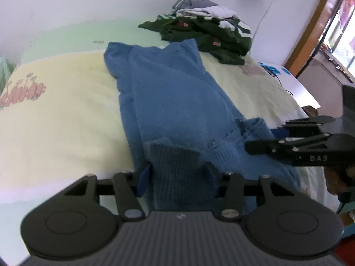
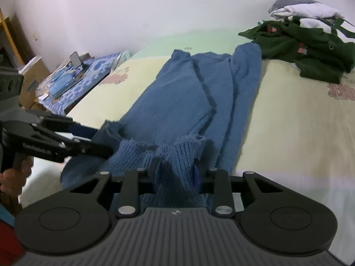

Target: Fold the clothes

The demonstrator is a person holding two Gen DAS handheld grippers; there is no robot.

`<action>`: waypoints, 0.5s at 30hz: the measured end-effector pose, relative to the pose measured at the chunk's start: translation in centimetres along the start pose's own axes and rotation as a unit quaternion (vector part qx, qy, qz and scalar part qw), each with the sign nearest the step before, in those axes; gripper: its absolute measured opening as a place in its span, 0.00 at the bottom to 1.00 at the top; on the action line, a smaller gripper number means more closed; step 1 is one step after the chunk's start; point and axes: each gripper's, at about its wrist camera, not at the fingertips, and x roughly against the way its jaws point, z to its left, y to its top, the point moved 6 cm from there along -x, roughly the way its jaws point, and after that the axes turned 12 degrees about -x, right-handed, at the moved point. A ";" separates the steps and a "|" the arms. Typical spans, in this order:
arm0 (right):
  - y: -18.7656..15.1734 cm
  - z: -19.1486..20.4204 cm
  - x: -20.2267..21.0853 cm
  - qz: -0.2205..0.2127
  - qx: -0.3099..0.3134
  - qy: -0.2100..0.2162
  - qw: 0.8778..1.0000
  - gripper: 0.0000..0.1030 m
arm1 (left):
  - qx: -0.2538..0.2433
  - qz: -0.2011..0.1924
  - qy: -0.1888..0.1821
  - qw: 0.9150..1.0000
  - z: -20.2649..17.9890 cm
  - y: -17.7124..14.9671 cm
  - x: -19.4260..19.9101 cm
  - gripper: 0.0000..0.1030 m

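Right between your left gripper's (image 1: 179, 177) fingers sits the ribbed hem of the blue sweater (image 1: 168, 93), and the fingers are clamped on it. Your right gripper (image 2: 177, 173) pinches the same ribbed band further along, its fingers closed on the thick knit. The wool looks soft and a little fuzzy, with a frayed edge just past the fingers. Beyond the fingertips the sweater lies stretched in a long narrow shape, its sides folded inward, on the pale yellow bed sheet (image 1: 55, 115) printed with pink figures. Further ahead, past the sweater's far end, a crumpled dark green garment (image 2: 310, 51) lies under a loose heap of white and grey clothes (image 2: 304, 8).
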 end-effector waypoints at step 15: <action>0.9 -0.5 1.4 -0.004 -0.052 0.032 0.998 0.11 | 0.013 -0.029 0.006 0.999 -0.5 1.1 2.4 0.12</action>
